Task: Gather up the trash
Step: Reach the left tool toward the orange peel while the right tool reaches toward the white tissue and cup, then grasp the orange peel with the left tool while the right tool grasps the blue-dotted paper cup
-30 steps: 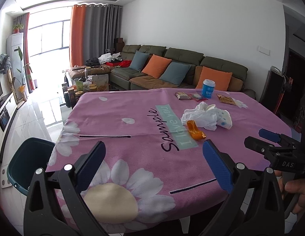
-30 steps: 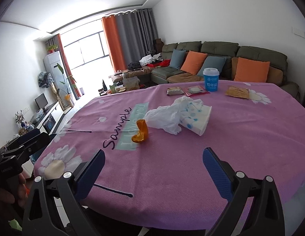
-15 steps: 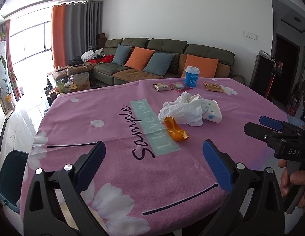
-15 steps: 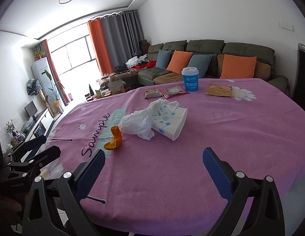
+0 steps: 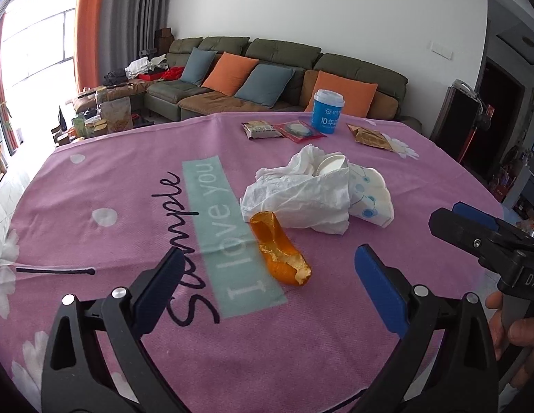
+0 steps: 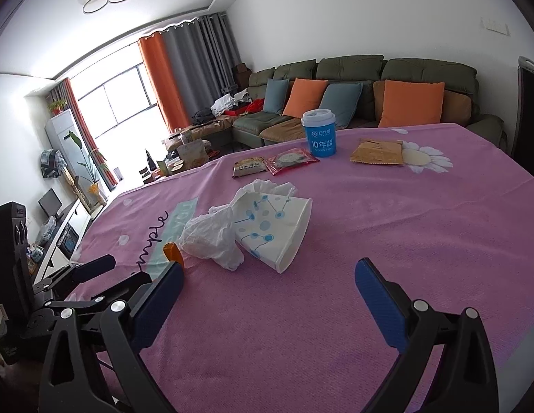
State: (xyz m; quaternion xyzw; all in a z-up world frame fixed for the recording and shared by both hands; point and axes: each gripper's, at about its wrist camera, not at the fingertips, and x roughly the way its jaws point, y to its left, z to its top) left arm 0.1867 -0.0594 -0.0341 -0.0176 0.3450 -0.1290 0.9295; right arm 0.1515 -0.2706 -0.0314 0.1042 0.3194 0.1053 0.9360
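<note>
The left hand-held gripper [image 5: 267, 282] hovers low over the pink-clothed worktop [image 5: 94, 179] with its blue-padded fingers spread wide and nothing between them; an orange peel [image 5: 279, 249] lies on the cloth just ahead of the gap, resting across the edge of the pale green printed band. Touching the peel's far end is a crumpled white plastic bag [image 5: 301, 196], bunched against a tipped-over paper cup [image 5: 368, 196] with a blue dot pattern. The right hand-held gripper [image 6: 268, 289] is likewise spread apart and empty, facing the cup's open mouth from nearby. Farther back stand a blue lidded cup [image 6: 318, 133], two snack wrappers [image 6: 273, 163] and a brown packet [image 6: 377, 151].
</note>
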